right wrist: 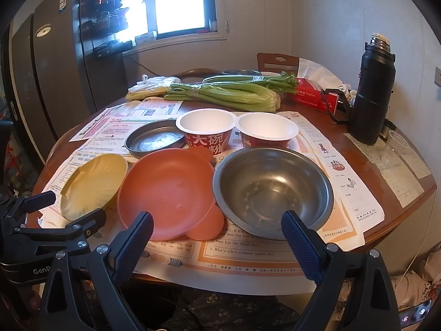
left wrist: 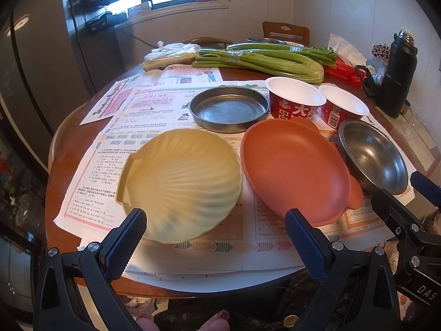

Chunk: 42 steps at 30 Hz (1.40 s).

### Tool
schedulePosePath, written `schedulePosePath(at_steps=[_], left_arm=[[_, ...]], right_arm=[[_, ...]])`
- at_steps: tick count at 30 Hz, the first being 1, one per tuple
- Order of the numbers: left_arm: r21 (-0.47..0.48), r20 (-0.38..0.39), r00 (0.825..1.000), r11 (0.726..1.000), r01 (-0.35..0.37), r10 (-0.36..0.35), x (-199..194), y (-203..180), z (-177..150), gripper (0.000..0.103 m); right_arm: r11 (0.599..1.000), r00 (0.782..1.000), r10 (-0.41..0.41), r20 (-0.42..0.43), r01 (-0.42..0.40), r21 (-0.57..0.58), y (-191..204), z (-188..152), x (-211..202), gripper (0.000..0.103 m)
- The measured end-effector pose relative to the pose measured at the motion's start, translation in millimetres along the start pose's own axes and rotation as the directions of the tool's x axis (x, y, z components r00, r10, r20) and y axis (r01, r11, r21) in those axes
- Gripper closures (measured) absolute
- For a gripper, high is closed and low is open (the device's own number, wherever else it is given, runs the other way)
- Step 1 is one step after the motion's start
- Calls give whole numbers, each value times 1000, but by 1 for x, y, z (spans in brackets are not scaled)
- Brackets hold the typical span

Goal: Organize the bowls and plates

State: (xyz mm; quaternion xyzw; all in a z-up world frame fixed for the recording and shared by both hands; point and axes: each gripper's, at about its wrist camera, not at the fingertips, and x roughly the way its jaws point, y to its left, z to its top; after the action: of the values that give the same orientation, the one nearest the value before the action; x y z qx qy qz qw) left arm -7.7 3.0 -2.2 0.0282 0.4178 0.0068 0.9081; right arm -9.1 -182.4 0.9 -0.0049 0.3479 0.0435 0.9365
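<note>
Plates and bowls sit in a loose cluster on a round wooden table [right wrist: 366, 165] spread with printed newspaper sheets [right wrist: 248, 259]. Just ahead of the left gripper [left wrist: 216, 229], whose jaws stand spread wide and hold nothing, lies the yellow shell-shaped plate [left wrist: 182, 184]; its near rim reaches between the fingertips without touching them. Beside that plate, toward the right gripper [right wrist: 217, 229], rests the orange plate [right wrist: 168, 193], and further over the steel bowl [right wrist: 273, 190], which sits directly ahead of the right gripper's right finger. The right gripper is likewise released, gripping nothing. Beyond these stand a shallow metal pan [left wrist: 228, 109] and two red paper noodle bowls [right wrist: 206, 132] [right wrist: 267, 131] side by side, touching at the rims.

Farther back lie bunches of celery [right wrist: 228, 93], a plastic bag [left wrist: 171, 52] and a red tissue box [right wrist: 317, 96]. A window [right wrist: 179, 2] glares behind the table, with a dark refrigerator [right wrist: 49, 63] off to the left and a wooden chair [left wrist: 285, 31] against the wall.

The right wrist view shows the black thermos [right wrist: 372, 93] in full and a clear plastic cup [right wrist: 395, 149] beside it; the left wrist view shows the person's thumb [left wrist: 217, 321] at the bottom edge.
</note>
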Motion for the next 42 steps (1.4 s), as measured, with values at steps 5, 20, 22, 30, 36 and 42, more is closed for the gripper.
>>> schedulePosePath(at_steps=[5,20,22,30,36,42], left_arm=[[1,0,1000,1000,0,0,0,0,0,3],[-34,5,1000,999,-6,6,-2,16,1,3],[-42,6,1000,999,-6,6,-2,20,1,3],[-87,12,1000,996,-11,12,-2,40,-2,3],[-162,4,1000,987,-11,12,4,71,-5,3],[-275,17,1000,961,4,0,12,112,-10,3]], right_arm=[[1000,1000,3,0,-3,-1,0,0,0,10],[995,995,98,-7,-98,-5,5,1,-1,10],[994,994,112,-7,-112,-13,8,3,-1,10],[987,989,145,-12,-146,-67,25,15,1,10],[975,986,164,-32,-167,-150,52,22,9,10],[957,979,201,-31,-203,-208,80,37,23,10]])
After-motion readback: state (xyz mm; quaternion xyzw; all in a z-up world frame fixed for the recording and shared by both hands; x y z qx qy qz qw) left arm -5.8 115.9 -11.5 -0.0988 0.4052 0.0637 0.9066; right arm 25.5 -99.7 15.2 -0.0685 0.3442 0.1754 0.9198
